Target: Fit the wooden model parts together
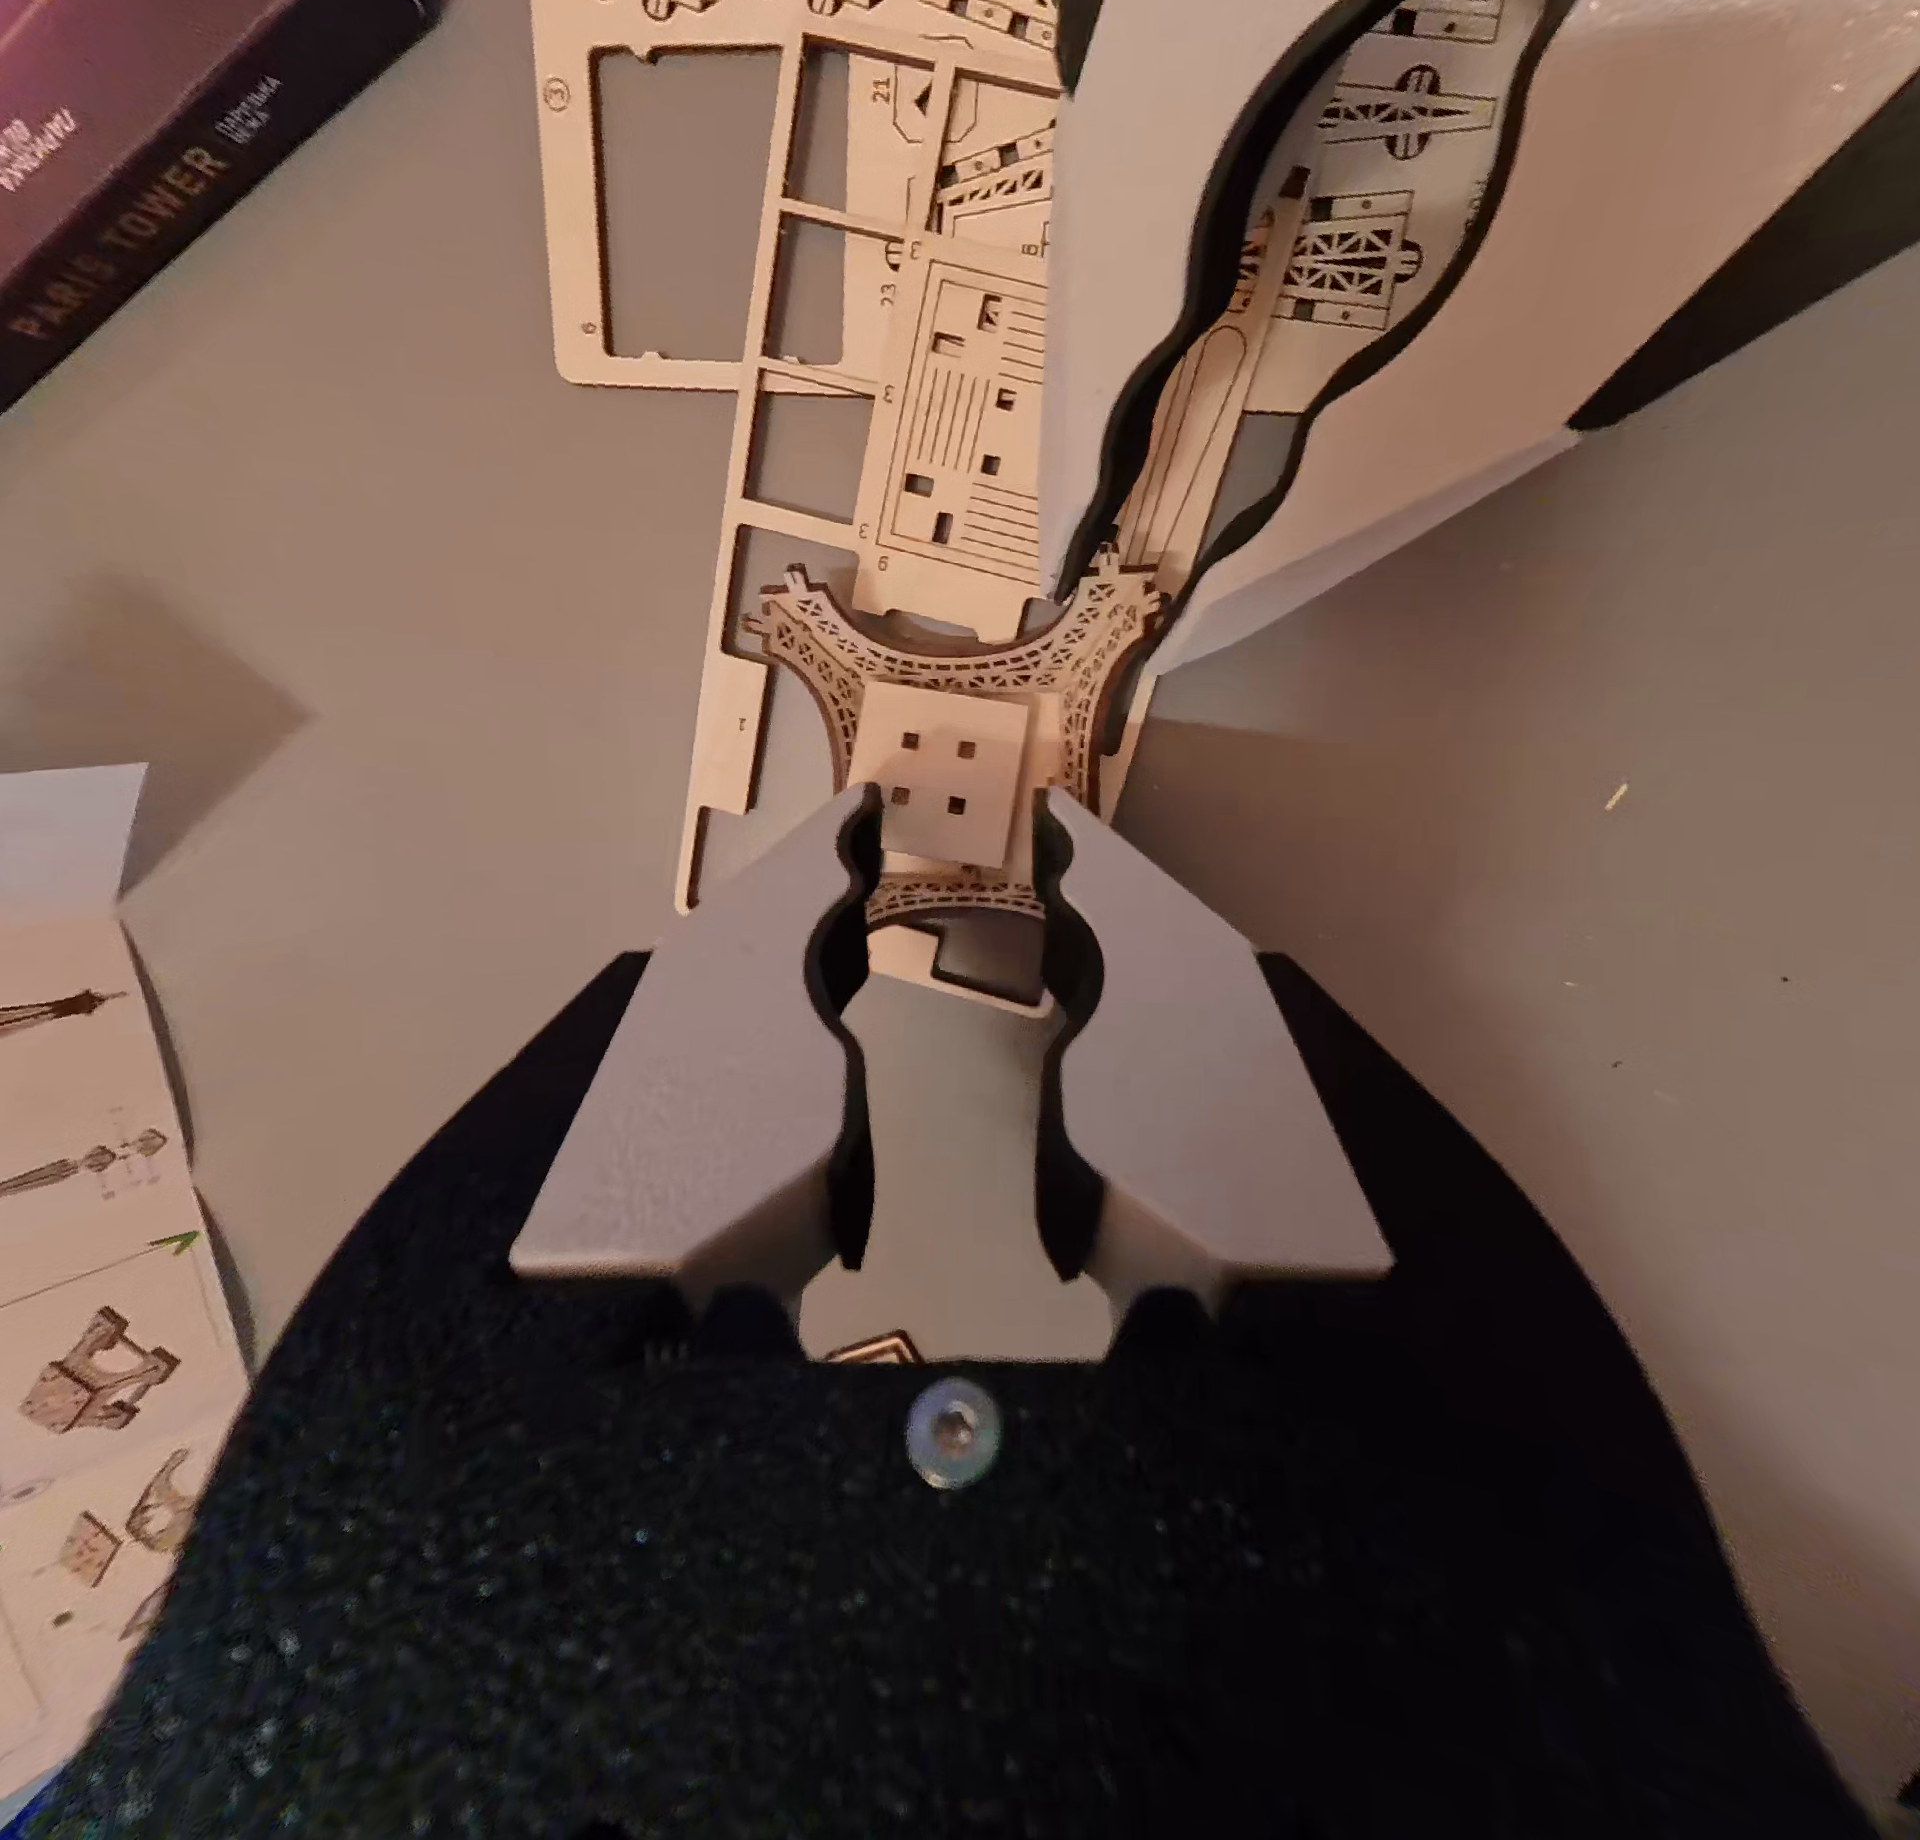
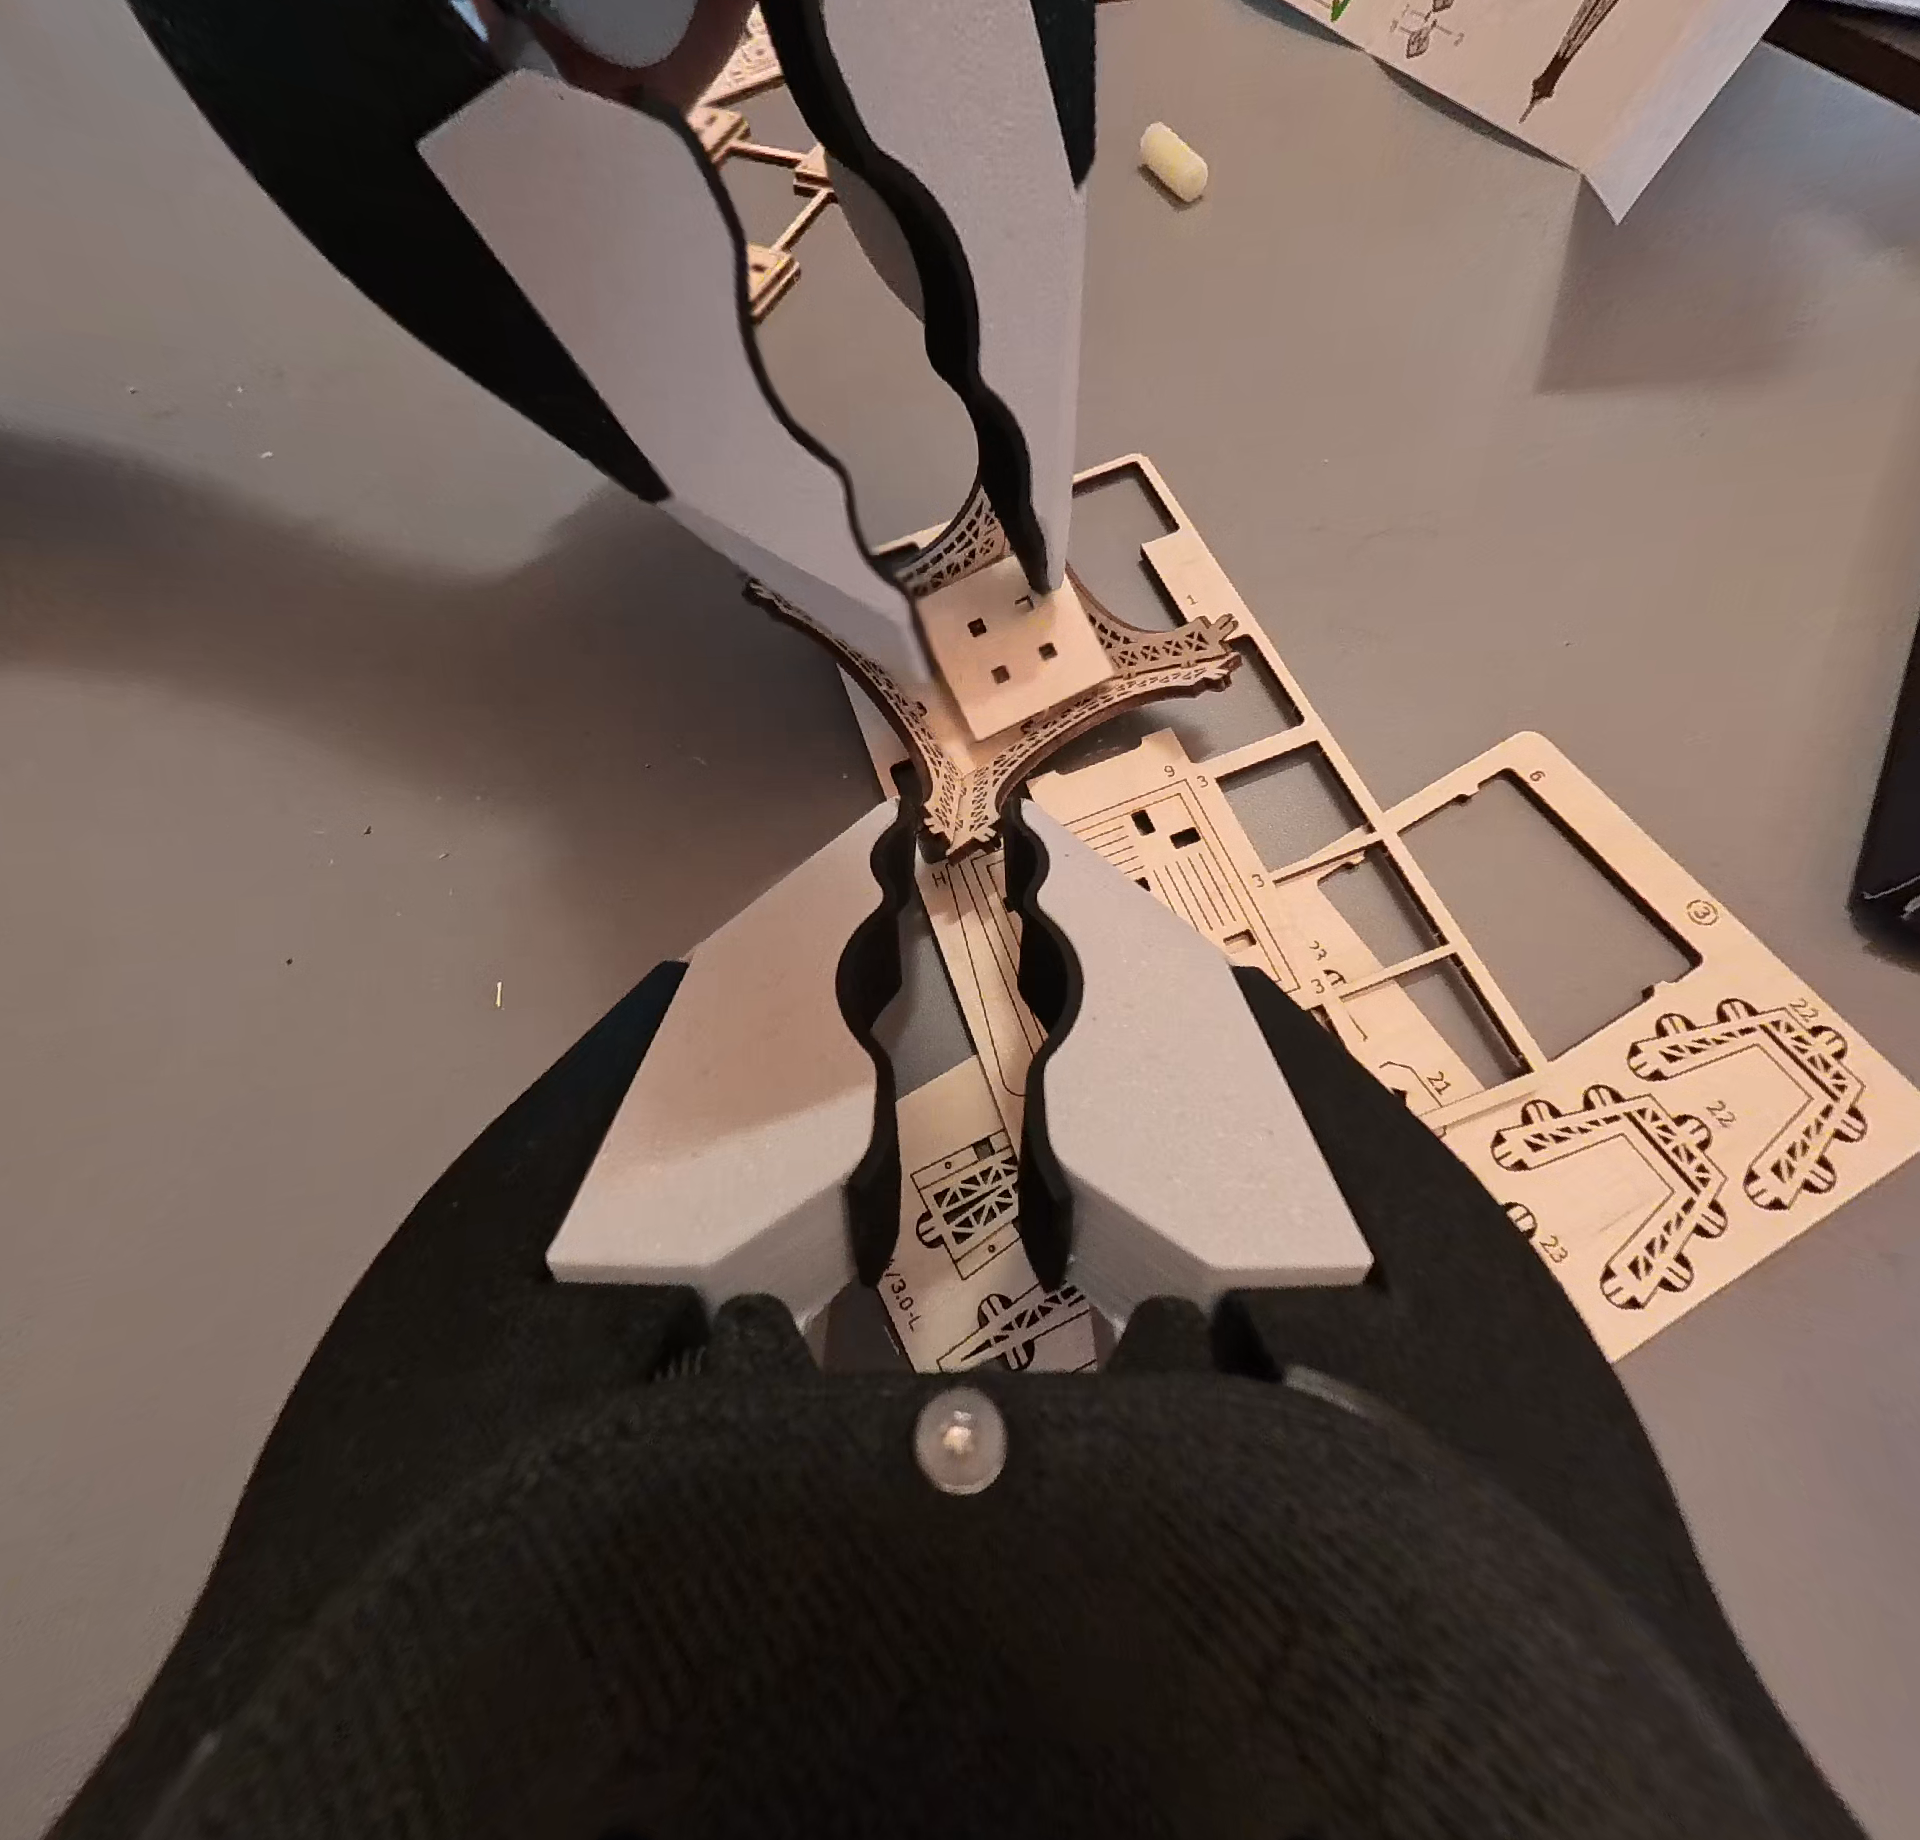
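The tower base (image 1: 951, 741) is sitting assembled with both tools gripping it: left tool (image 1: 961, 814) pinching its square top, right tool (image 2: 961, 819) one leg; many pieces are remaining in the wooden sheet (image 2: 1558, 959).

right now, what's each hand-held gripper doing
Left hand-held gripper: shut on the square top plate of the wooden tower base.
Right hand-held gripper: shut on one leg of the same base.
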